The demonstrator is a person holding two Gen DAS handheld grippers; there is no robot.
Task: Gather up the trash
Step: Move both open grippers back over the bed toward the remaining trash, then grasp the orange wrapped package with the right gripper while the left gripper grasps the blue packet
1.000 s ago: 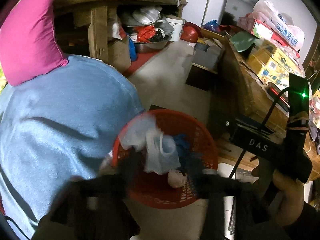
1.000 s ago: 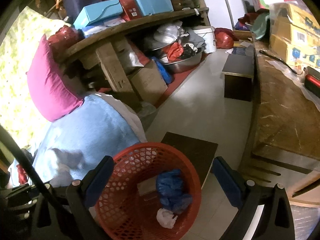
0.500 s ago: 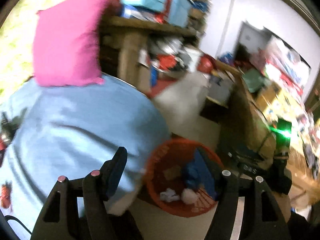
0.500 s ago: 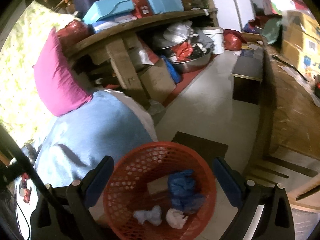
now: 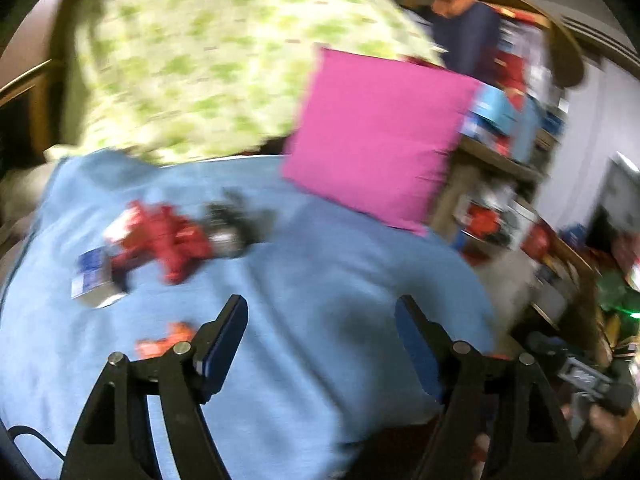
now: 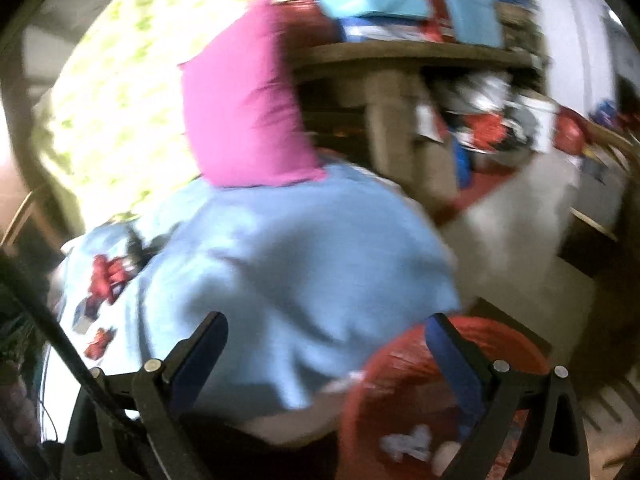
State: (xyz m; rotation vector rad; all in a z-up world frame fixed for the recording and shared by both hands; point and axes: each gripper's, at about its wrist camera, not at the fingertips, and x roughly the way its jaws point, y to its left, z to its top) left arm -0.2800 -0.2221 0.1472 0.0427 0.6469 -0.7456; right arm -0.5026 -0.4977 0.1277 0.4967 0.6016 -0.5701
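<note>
Both views are motion-blurred. My left gripper (image 5: 320, 320) is open and empty above a light blue blanket (image 5: 300, 280). On the blanket to its left lie a crumpled red wrapper (image 5: 168, 244), a dark crumpled piece (image 5: 230, 224), a blue and white packet (image 5: 92, 280) and a small red scrap (image 5: 168, 344). My right gripper (image 6: 326, 340) is open and empty over the blanket's edge (image 6: 280, 272). The red mesh basket (image 6: 404, 368) is at its lower right, with white crumpled paper (image 6: 408, 442) inside. The red wrapper (image 6: 106, 276) shows far left.
A pink cushion (image 5: 380, 136) leans against a green patterned cover (image 5: 200, 60) behind the blanket. A cluttered wooden shelf (image 6: 400, 52) with boxes stands to the right, above pale floor (image 6: 520, 216). A dark stool (image 6: 588, 236) is on the floor.
Both grippers have swung left, away from the basket and toward the blanket. The left gripper let the white bag go into the basket a second ago and now faces the trash on the blanket.
</note>
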